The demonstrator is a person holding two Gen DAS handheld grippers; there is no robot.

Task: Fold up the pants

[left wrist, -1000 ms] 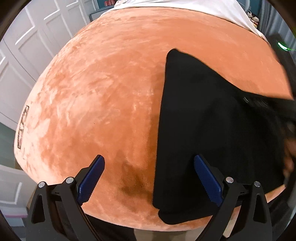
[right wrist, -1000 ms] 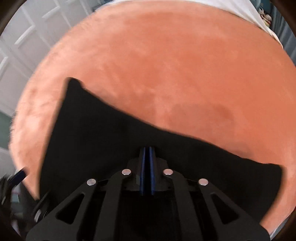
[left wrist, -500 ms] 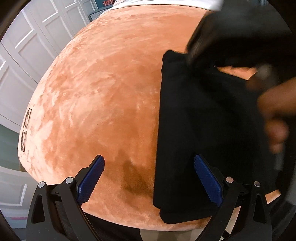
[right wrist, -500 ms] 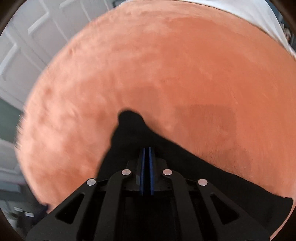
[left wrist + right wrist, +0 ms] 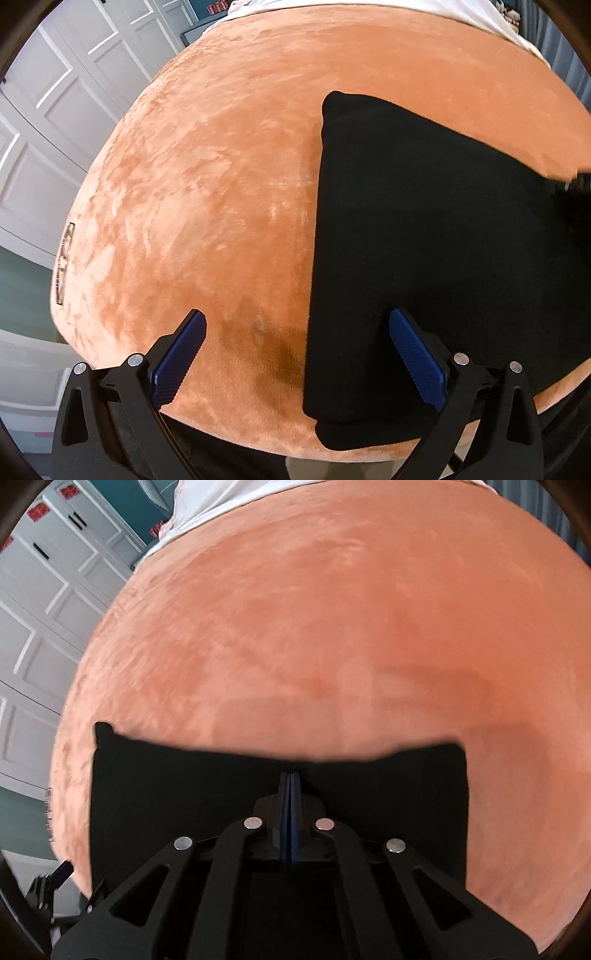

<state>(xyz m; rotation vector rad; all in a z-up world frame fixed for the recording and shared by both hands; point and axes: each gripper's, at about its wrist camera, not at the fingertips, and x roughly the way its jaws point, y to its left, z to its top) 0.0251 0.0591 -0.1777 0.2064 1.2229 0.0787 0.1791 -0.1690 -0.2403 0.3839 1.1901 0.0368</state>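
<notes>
Even, bright daylight, no glare. Strong fisheye bowing and dark vignette at rims. Left view sharp; right view motion-smeared, worst at 6 o'clock.

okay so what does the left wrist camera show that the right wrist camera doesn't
Only the left wrist view: the left tool itself, pads wide apart, one over the blanket and one over the pants, plus a dark patch on the blanket and a label at its edge.

Only the right wrist view: the right tool fully shut, over the far edge of the pants.

Both: the folded black pants lying on the orange blanket, white panelled doors behind.
</notes>
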